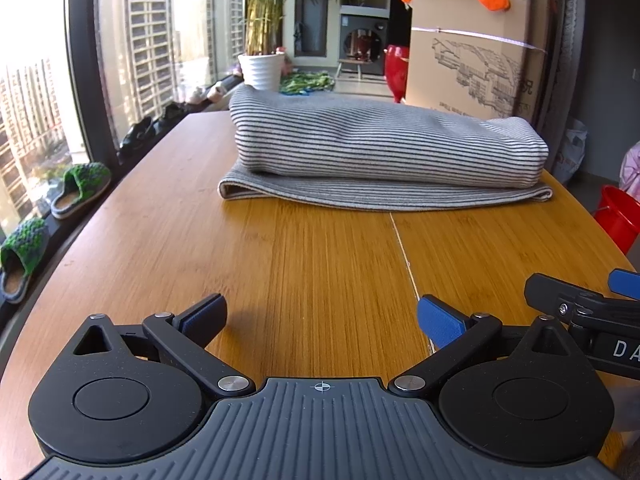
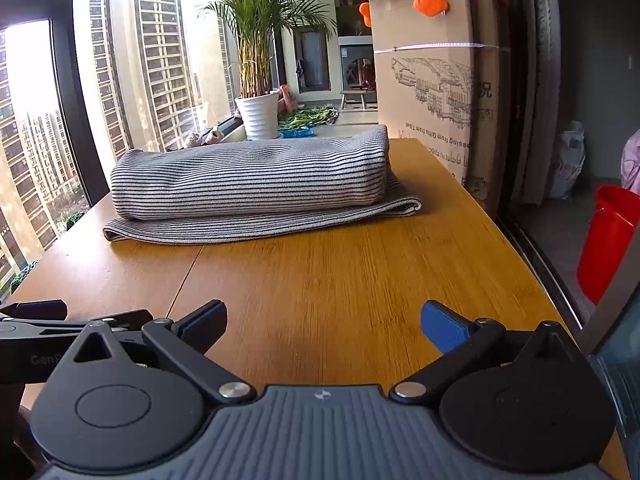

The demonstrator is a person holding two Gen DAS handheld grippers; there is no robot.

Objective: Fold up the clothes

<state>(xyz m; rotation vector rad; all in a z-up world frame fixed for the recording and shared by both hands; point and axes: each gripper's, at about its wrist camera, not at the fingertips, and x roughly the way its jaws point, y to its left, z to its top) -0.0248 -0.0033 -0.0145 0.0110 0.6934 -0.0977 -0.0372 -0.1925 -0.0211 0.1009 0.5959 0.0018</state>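
Note:
A grey striped garment (image 1: 380, 148) lies folded in a thick bundle on the far part of the wooden table (image 1: 312, 264); in the right wrist view the striped garment (image 2: 256, 184) sits left of centre on the table (image 2: 360, 280). My left gripper (image 1: 320, 320) is open and empty, low over the near table edge, well short of the cloth. My right gripper (image 2: 324, 322) is likewise open with nothing between its blue pads. The two grippers sit side by side: the right gripper (image 1: 580, 304) shows at the left view's right edge, the left gripper (image 2: 60, 320) at the right view's left edge.
A tall cardboard box (image 1: 476, 52) stands past the table's far right corner. A potted palm (image 2: 258, 116) and slippers (image 1: 80, 188) line the window sill on the left. A red bucket (image 2: 608, 240) stands on the floor to the right.

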